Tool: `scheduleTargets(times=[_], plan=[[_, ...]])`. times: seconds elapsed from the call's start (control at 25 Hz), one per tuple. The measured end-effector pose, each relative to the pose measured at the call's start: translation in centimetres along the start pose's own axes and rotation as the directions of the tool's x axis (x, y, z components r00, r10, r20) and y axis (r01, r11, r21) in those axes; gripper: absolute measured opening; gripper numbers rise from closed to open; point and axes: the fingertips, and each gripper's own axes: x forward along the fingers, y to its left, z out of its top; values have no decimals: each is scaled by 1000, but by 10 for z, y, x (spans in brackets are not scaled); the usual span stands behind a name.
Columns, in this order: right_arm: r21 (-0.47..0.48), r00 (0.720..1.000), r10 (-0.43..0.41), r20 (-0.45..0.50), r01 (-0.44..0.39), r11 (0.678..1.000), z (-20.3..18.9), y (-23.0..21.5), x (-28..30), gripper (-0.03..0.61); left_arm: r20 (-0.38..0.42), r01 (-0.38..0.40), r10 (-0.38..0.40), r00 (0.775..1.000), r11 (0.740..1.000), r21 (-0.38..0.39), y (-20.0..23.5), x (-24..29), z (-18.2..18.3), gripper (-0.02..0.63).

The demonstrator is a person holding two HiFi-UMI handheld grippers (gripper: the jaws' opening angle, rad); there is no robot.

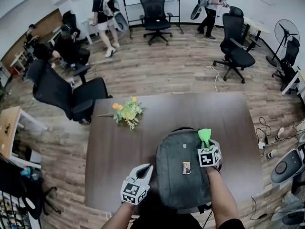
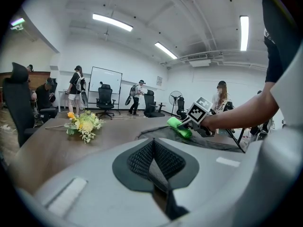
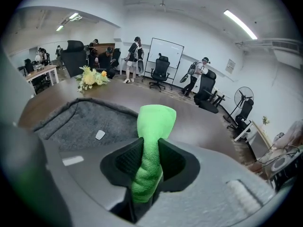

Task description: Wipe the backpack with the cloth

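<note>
A dark grey backpack (image 1: 183,173) lies flat on the brown table (image 1: 119,147) near its front edge, with a small tag on its front. My right gripper (image 1: 206,142) is over the backpack's upper right part, shut on a bright green cloth (image 1: 204,135) that sticks out past the jaws. In the right gripper view the green cloth (image 3: 151,136) is pinched between the jaws, with the backpack (image 3: 90,122) to the left below it. My left gripper (image 1: 144,171) hovers just left of the backpack, jaws closed with nothing between them. The left gripper view shows the green cloth (image 2: 179,127) ahead.
A bunch of yellow flowers (image 1: 126,111) lies on the table behind the backpack. Black office chairs (image 1: 66,94) stand round the table. Several people move at the far end of the room. Cables and a fan (image 1: 285,32) are on the right.
</note>
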Motion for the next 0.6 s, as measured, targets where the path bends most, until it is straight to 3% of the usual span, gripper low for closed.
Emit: scheduleTargets(times=[0.36, 0.6], plan=[[21, 988, 90, 122, -93, 995, 29, 32, -34, 94, 5, -14, 14, 1000, 1000, -2, -1, -4, -1, 20], [-29, 971, 187, 148, -185, 982, 43, 74, -45, 94, 12, -36, 36, 999, 999, -6, 2, -13, 0, 20]])
